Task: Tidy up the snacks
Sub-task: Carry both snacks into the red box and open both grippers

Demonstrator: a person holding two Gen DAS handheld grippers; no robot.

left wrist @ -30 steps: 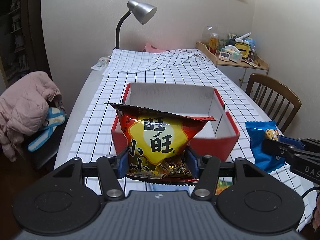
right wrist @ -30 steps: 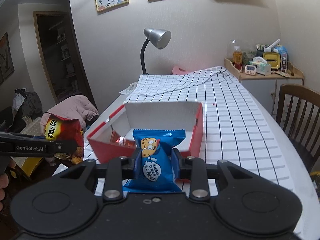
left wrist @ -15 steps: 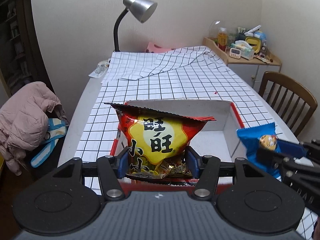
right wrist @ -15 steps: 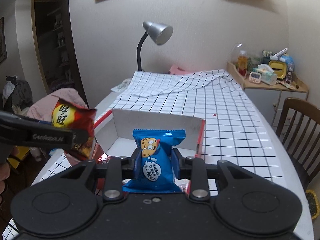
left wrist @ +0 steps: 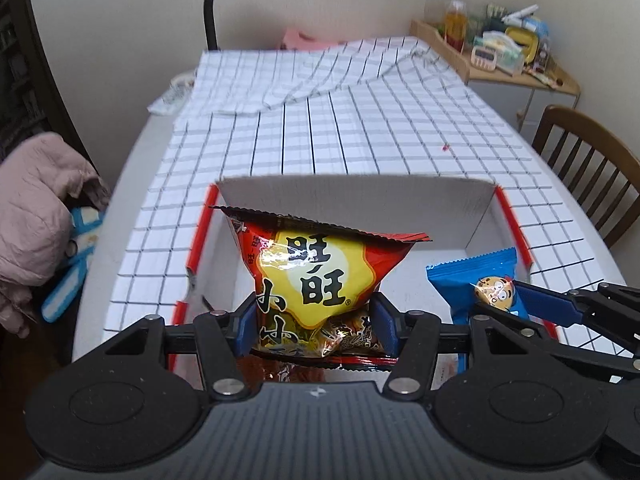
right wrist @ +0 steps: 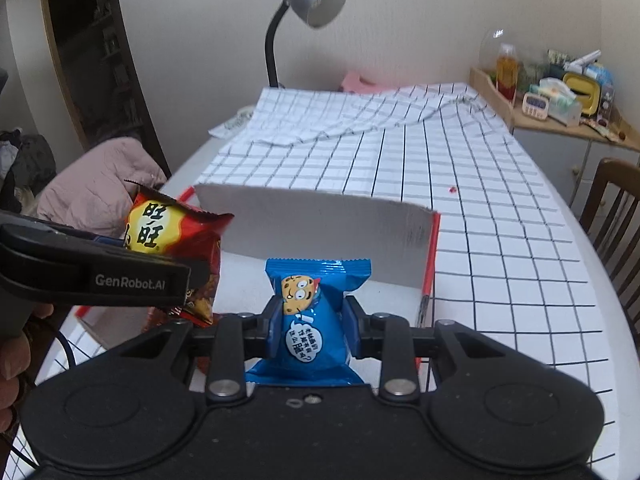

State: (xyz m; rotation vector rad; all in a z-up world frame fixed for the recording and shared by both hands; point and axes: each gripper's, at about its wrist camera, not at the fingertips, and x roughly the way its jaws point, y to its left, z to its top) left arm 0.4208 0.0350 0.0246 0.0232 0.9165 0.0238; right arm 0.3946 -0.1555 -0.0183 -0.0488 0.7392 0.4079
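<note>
Left wrist view: left gripper (left wrist: 316,324) is clamped on a red-and-yellow snack bag (left wrist: 316,280), blue pads pressing both lower sides, bag upright with its crimped top edge up. Bag hangs over the open red box (left wrist: 516,232) with white inner walls, which sits on the black-grid white tablecloth (left wrist: 360,136). Something red and glossy shows just under the bag near the box's near edge; can't tell what it is. At right in the same view, right gripper (left wrist: 496,300) comes in from the side, gripping a blue cookie packet (left wrist: 472,280) that sits over the box's right part, beside the red bag, not touching it as far as visible. Right wrist view: right gripper (right wrist: 310,326) jaws are pinched tight on the blue cookie packet (right wrist: 316,284), cartoon cookie face on the front, packet upright and above the box floor. Red box (right wrist: 430,264) far wall stands just behind the packet. Left gripper (right wrist: 196,276) enters from the left with "GenRobot.AI" on its finger, holding the red-and-yellow snack bag (right wrist: 172,232) over the box's left side. A hand (right wrist: 16,356) shows at the left edge. Background: grey desk lamp (right wrist: 308,0) at the table's far end, pink jacket (right wrist: 100,184) left of the table, wooden chair (left wrist: 588,168) on the right, cluttered side shelf (right wrist: 560,100) against the wall.
</note>
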